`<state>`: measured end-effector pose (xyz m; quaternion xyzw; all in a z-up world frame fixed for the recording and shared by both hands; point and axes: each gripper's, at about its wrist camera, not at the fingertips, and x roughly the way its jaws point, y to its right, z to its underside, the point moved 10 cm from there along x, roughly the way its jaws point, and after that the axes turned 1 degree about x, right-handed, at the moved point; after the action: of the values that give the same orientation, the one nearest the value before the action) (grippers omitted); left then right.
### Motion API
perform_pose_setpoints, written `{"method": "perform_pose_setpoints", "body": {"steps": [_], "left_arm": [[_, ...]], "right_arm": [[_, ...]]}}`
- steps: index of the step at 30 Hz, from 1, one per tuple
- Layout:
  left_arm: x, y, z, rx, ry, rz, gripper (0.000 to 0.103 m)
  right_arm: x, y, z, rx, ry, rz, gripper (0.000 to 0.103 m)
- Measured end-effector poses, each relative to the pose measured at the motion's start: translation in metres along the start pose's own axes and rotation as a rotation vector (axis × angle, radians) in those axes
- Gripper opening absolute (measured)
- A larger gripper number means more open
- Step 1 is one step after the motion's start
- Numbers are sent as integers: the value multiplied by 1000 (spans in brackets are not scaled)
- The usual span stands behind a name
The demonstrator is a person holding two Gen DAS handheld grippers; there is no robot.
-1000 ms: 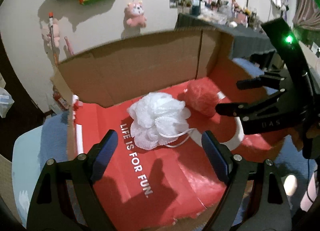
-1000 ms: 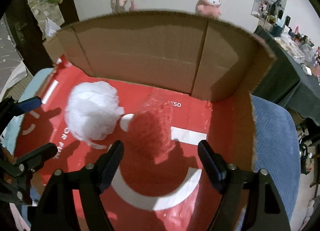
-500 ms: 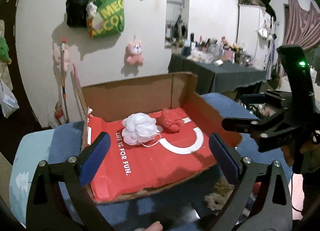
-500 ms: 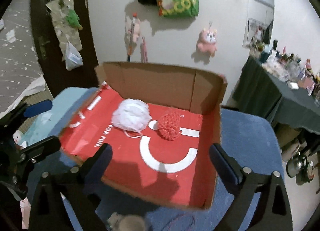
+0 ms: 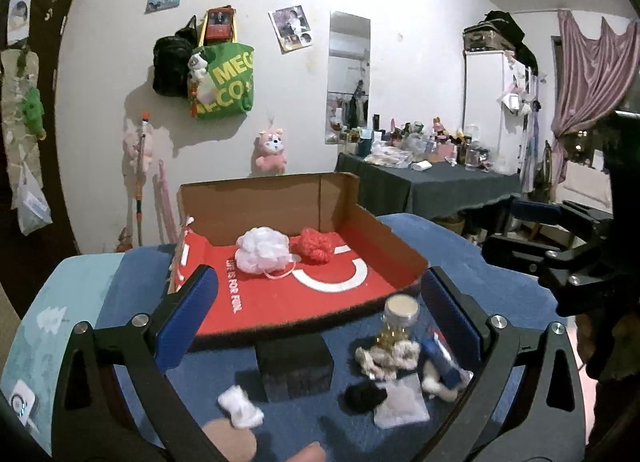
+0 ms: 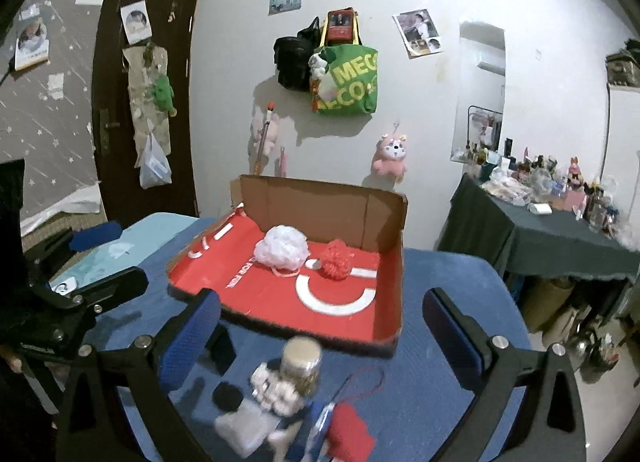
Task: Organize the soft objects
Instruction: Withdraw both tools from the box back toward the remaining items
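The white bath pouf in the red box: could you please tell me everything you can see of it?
The white bath pouf is a fluffy ball of gathered mesh, seemingly netting, with a thin looped cord trailing from its underside toward the camera. It rests on the red printed floor of the open cardboard box, near the back wall, and just left of the red pouf, close beside it or just touching. Neither gripper is near or holding it; both are open and drawn back over the blue surface.
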<state>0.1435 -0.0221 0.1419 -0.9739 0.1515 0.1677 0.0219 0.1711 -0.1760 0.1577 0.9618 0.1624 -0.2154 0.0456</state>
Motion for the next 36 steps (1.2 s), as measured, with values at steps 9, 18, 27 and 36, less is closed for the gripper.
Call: {"method": "perform_pose_setpoints", "body": {"steps": [9,18,27,36], "left_arm": [[-9,3,48,-39,-14,-59,103],[2,-5,103,-60,-110,-82,103],[7,-26,133,-75,-178,-113,103],[5,-59,146,-81,-224,-157,103]], "right_arm": [[-17,-4,60,11,19,78,103],[8,7,120,72,-61,80,103],[31,7,144,58,-116,90,103],[44,2,148,53,-138,70,85]]}}
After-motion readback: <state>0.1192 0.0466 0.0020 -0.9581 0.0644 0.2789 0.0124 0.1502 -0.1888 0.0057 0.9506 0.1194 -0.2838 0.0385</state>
